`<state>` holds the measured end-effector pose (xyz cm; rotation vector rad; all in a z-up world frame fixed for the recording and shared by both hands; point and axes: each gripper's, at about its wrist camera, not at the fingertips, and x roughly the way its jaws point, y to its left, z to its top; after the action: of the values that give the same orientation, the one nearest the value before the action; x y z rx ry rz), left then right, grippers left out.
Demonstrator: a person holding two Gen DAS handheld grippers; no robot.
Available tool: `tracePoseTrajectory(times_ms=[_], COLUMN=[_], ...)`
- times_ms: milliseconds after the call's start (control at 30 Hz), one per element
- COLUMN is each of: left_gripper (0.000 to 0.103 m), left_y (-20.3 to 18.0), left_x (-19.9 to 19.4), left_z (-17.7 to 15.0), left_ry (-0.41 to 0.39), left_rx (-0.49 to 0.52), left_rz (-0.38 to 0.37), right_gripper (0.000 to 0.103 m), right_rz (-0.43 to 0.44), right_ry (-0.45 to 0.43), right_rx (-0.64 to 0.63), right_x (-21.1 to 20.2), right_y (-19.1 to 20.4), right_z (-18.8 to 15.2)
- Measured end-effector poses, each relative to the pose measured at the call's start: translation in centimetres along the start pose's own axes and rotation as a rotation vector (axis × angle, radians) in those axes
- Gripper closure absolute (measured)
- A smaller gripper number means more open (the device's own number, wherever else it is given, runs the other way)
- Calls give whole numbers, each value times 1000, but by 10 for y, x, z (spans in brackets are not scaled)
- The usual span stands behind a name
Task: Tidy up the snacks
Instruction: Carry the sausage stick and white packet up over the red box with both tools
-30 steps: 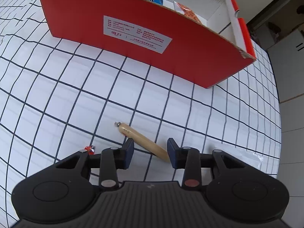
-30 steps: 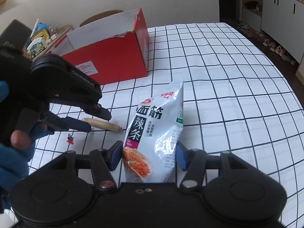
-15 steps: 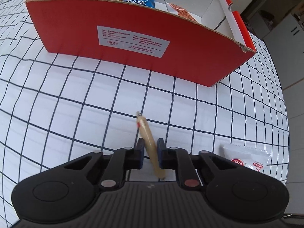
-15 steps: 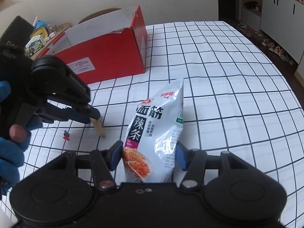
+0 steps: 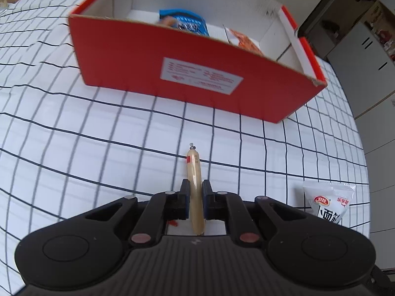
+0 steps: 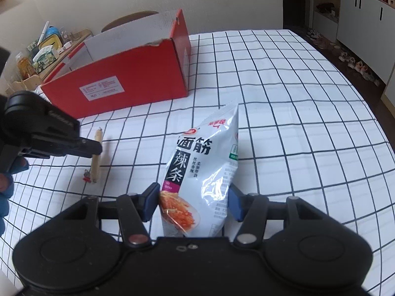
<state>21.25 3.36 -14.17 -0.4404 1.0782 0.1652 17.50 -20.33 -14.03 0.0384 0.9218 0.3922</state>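
My left gripper (image 5: 195, 187) is shut on a tan sausage stick (image 5: 193, 172), which juts forward from the pads toward the red cardboard box (image 5: 197, 74). In the right wrist view that gripper (image 6: 96, 148) holds the sausage (image 6: 95, 157) upright just above the checked tablecloth. A blue packet (image 5: 187, 22) and an orange packet (image 5: 244, 39) lie inside the box. My right gripper (image 6: 193, 197) is shut on the lower part of a white spicy-strip bag (image 6: 205, 157), which stands tilted between the pads. The bag (image 5: 328, 202) also shows at the right in the left wrist view.
A small red scrap (image 6: 86, 178) lies on the cloth under the sausage. A person's hand in a blue sleeve (image 6: 6, 190) holds the left gripper. Behind the box (image 6: 123, 83) stand a chair back (image 6: 128, 19) and a cluttered sideboard (image 6: 47, 49). White cabinets (image 6: 365, 17) stand beyond the table's right edge.
The left jaws closed on the sausage, which lay slantwise on the cloth, and raised it, end pointing at the box. More of the box's inside shows. The right gripper and bag stayed put.
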Motion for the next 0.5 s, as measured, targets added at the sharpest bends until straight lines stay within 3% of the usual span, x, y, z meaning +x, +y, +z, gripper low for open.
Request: tracePoseTrajectory(times_ms=[500], left_gripper=[94], left_y=[26], left_x=[-60], left_z=[-3], left_ry=[-71], left_rx=[-32], left_rz=[-57], right_gripper=[48], right_rz=[82], right_ry=[-76], right_rx=[-175], right_x=[-39], right_y=[45], right_z=[32])
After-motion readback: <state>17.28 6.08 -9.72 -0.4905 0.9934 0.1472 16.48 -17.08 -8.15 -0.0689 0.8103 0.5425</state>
